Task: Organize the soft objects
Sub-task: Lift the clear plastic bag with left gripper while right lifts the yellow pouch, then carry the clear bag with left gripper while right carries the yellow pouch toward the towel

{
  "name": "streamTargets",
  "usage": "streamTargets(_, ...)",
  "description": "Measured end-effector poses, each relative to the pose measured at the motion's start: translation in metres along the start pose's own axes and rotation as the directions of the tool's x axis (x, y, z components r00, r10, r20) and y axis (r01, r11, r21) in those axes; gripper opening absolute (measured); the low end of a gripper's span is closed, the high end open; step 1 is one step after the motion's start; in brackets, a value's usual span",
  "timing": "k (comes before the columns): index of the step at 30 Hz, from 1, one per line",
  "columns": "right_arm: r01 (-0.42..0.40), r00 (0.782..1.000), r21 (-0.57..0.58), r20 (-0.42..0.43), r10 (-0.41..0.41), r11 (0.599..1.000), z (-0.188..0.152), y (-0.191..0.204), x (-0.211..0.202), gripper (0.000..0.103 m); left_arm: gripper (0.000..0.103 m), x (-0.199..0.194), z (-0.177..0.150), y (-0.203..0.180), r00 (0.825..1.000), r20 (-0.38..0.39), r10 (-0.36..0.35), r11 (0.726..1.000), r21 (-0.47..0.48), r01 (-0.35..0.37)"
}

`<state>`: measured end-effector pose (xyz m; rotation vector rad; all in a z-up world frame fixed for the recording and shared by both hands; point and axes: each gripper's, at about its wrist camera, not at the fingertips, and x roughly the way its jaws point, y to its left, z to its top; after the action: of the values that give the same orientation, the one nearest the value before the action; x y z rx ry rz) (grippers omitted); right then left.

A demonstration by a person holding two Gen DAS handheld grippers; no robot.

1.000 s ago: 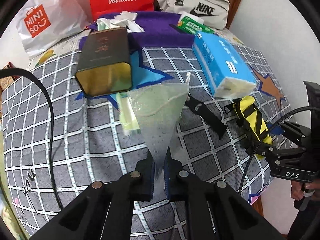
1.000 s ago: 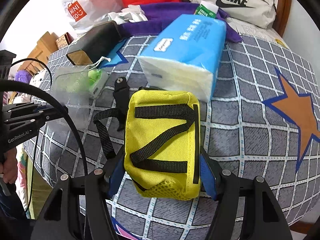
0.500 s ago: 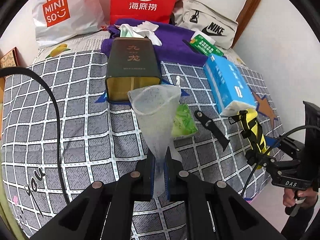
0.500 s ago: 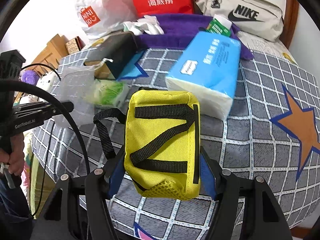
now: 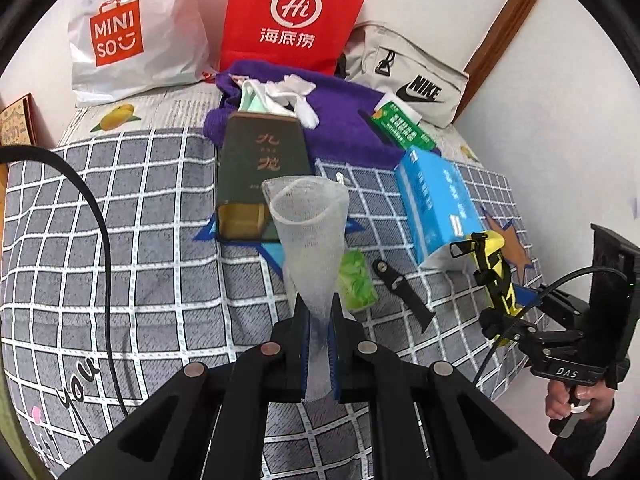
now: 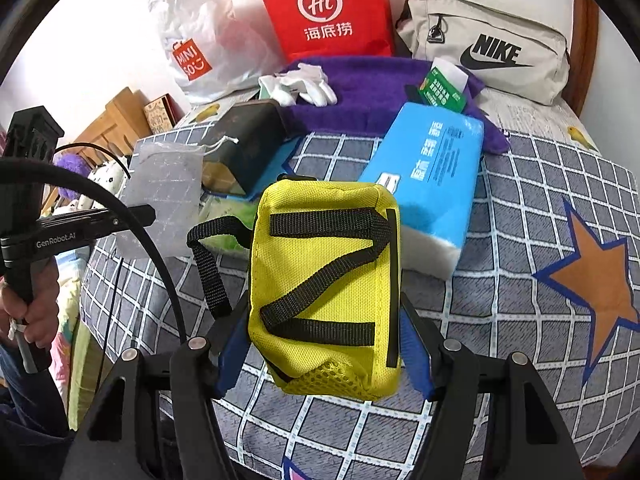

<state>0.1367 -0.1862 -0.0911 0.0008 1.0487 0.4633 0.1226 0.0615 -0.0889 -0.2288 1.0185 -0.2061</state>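
Observation:
My left gripper [image 5: 318, 308] is shut on the narrow end of a white mesh drawstring pouch [image 5: 308, 232], which stands up from the fingers above the checked bedspread [image 5: 120, 240]. From the right wrist view the same mesh pouch [image 6: 164, 184] hangs at the left gripper's [image 6: 132, 216] tip. My right gripper [image 6: 322, 312] is shut on a yellow fabric pouch [image 6: 324, 280] with black straps, held above the bed. A black strap loop [image 6: 208, 264] trails from its left side. The left wrist view shows the yellow pouch [image 5: 494, 264] edge-on at the right.
A green packet [image 5: 356, 280] lies on the bed by a dark tin box [image 5: 260, 160] and a blue tissue pack [image 5: 436, 204]. Behind are a purple towel [image 5: 344, 120] with white gloves, a red bag [image 5: 292, 12], a white shopping bag [image 5: 132, 36] and a beige waist bag [image 5: 408, 76].
Both grippers have risen with their loads. The mesh pouch has come up off the green packet, which now lies uncovered. The yellow pouch has lifted clear of the bedspread.

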Motion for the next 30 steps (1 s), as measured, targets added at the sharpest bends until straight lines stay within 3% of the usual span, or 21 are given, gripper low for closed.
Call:
streamTargets(16, -0.035, 0.999, 0.008, 0.039, 0.035, 0.999, 0.042, -0.011, 0.004, 0.065, 0.008, 0.006, 0.044, -0.006, 1.000, 0.014, -0.010, 1.000, 0.022, 0.010)
streamTargets(30, -0.016, 0.996, 0.005, 0.088, 0.015, 1.000, 0.095, -0.015, 0.012, 0.065, 0.008, 0.010, 0.089, -0.002, 0.998, 0.057, -0.002, 1.000, 0.029, 0.000)
